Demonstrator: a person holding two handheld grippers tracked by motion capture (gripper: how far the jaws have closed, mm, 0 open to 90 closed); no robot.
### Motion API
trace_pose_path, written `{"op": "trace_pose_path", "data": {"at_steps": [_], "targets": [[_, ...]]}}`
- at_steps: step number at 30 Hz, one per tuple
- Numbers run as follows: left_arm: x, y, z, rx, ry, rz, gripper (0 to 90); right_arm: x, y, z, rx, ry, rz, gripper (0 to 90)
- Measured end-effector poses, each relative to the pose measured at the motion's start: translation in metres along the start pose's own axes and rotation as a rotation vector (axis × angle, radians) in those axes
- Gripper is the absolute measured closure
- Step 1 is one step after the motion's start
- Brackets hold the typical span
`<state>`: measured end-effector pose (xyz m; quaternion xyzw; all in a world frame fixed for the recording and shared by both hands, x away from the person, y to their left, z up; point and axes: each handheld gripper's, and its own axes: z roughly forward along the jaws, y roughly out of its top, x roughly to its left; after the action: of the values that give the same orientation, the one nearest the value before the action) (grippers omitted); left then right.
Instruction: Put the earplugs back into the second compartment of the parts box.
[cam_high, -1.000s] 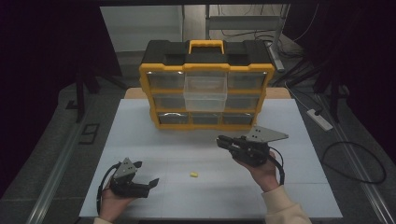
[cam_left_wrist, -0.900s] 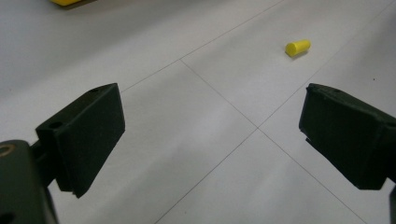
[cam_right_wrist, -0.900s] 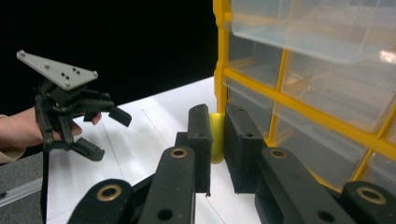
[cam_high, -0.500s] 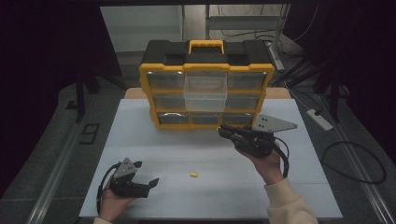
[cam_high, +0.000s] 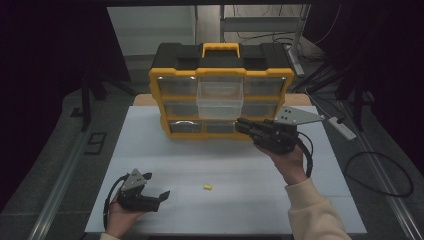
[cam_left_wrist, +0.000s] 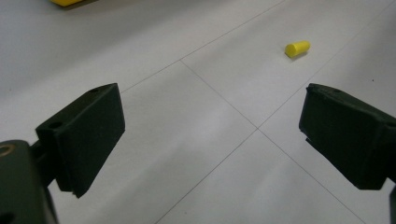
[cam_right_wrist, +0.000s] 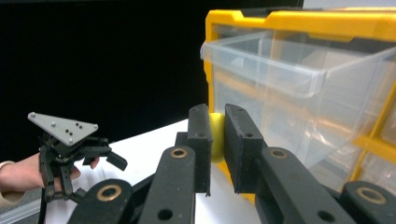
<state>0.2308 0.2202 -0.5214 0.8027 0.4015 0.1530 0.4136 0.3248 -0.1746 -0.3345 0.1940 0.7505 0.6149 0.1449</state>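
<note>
The right tool (cam_high: 244, 126), clamped on a small yellow plug (cam_right_wrist: 215, 137), had risen from the worktop (cam_high: 350, 185) toward the pulled-out clear drawer (cam_high: 220, 100) at its 11 o'clock (likely the drop-off), while the left tool (cam_high: 159, 197) gaped wide, idle, another yellow plug (cam_high: 206, 187) lying at its 2 o'clock.

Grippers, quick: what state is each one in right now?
Left gripper: open, holding nothing, above the white table.
Right gripper: closed on a small yellow foam plug, raised near the pulled-out clear plastic drawer.
</note>
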Motion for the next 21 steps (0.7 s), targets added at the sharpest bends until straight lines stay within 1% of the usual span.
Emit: {"op": "trace_pose_path", "data": {"at_steps": [7, 14, 21], "targets": [[0.001, 0.0, 0.0, 0.003, 0.002, 0.001, 6.8, -0.008, 0.012, -0.002, -0.031, -0.009, 0.021, 80.6], [0.001, 0.0, 0.0, 0.001, 0.003, -0.002, 6.8, -0.011, 0.02, -0.002, -0.028, -0.016, 0.012, 80.6], [0.001, 0.0, 0.0, 0.002, 0.003, -0.001, 6.8, -0.016, 0.031, 0.0, -0.042, -0.03, 0.014, 80.5]]}}
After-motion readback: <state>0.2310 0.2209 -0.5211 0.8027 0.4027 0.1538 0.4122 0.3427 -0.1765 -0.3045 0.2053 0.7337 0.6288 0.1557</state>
